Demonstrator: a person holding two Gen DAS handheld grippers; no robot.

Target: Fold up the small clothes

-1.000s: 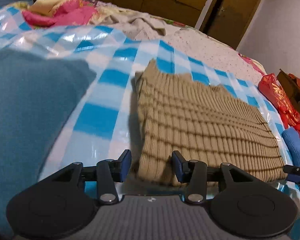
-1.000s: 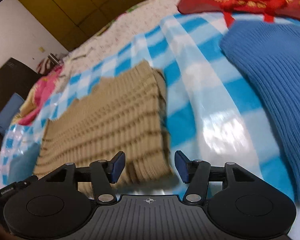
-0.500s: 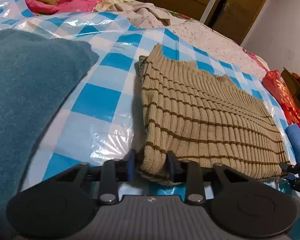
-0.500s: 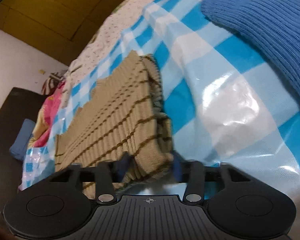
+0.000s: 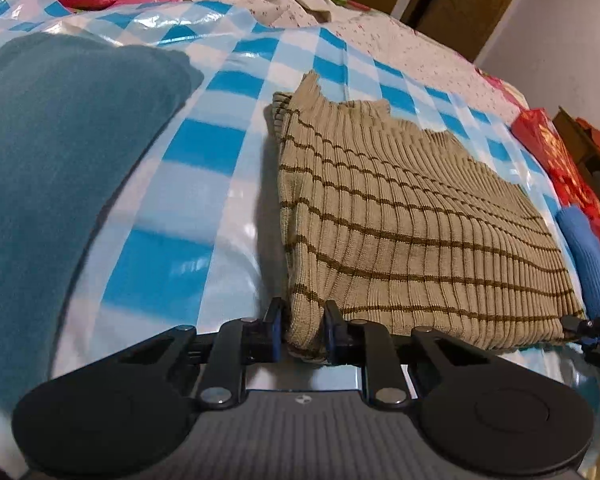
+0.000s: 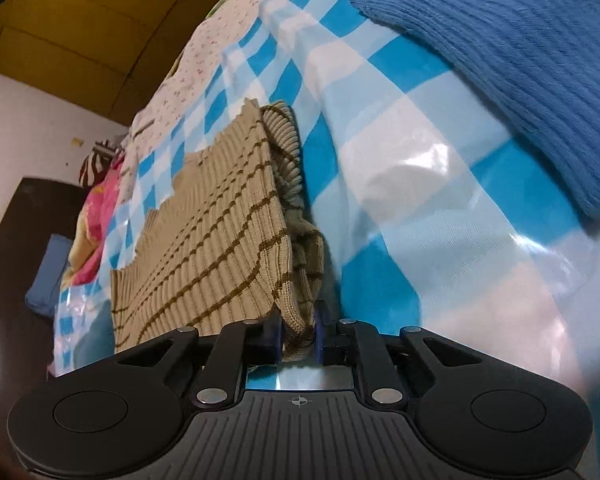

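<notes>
Now both your grippers have just been closing, and each pinches a near corner of the folded tan striped sweater (image 5: pixel 400 216): the left gripper (image 5: pixel 300 330) holds its near left corner, the right gripper (image 6: pixel 298 334) its near right corner (bunched knit fills the gap between the fingers). The sweater lies flat on the bed's blue-checked plastic sheet (image 5: pixel 220 148), between a teal garment (image 5: pixel 60 152) and a blue knit (image 6: pixel 520 60).
</notes>
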